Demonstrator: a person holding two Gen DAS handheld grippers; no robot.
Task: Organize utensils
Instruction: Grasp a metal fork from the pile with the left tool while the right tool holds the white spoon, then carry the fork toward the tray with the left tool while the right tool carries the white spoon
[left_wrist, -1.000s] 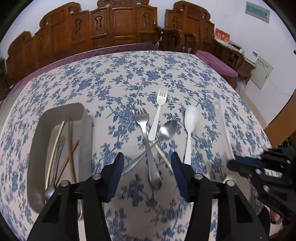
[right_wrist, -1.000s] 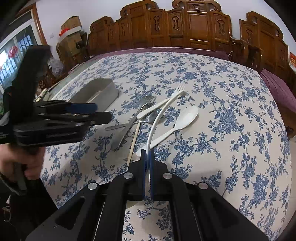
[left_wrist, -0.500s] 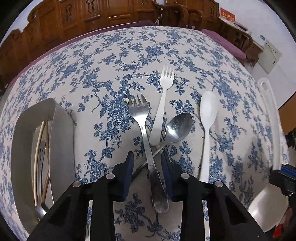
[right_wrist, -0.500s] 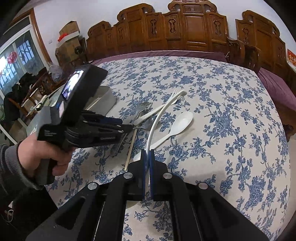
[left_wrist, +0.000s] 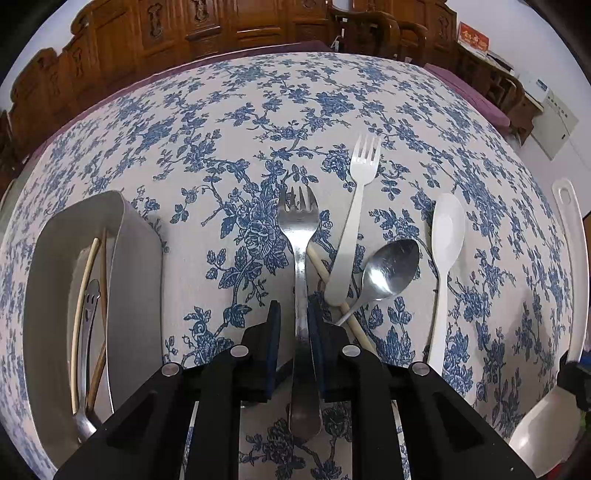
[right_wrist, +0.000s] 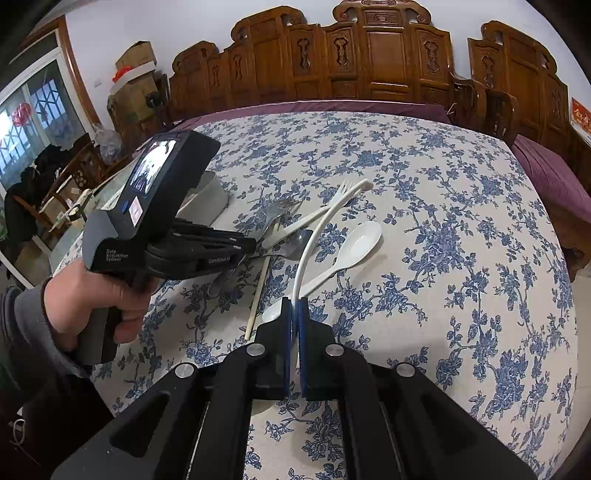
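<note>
A metal fork (left_wrist: 298, 221) lies on the flowered tablecloth, its handle between the fingers of my left gripper (left_wrist: 294, 314). The jaws are closing; a gap still shows beside the left pad. Next to the fork lie a white plastic fork (left_wrist: 360, 206), a metal spoon (left_wrist: 391, 266), a white spoon (left_wrist: 447, 229) and one chopstick (left_wrist: 321, 266). My right gripper (right_wrist: 294, 306) is shut on the thin handle of a white ladle (right_wrist: 306, 258), which arches up over the table. The right wrist view shows the left gripper (right_wrist: 247, 247) pointing down into the pile.
A metal tray (left_wrist: 136, 258) stands left of the pile and holds chopsticks and a metal utensil. A hand and grey sleeve (right_wrist: 92, 299) hold the left gripper. Carved wooden chairs (right_wrist: 388, 55) line the far side of the table. The ladle's bowl (left_wrist: 543, 435) hangs at the right.
My left gripper dropped toward the metal fork and its jaws narrowed from wide apart to close around the handle. The right gripper and its ladle stayed put.
</note>
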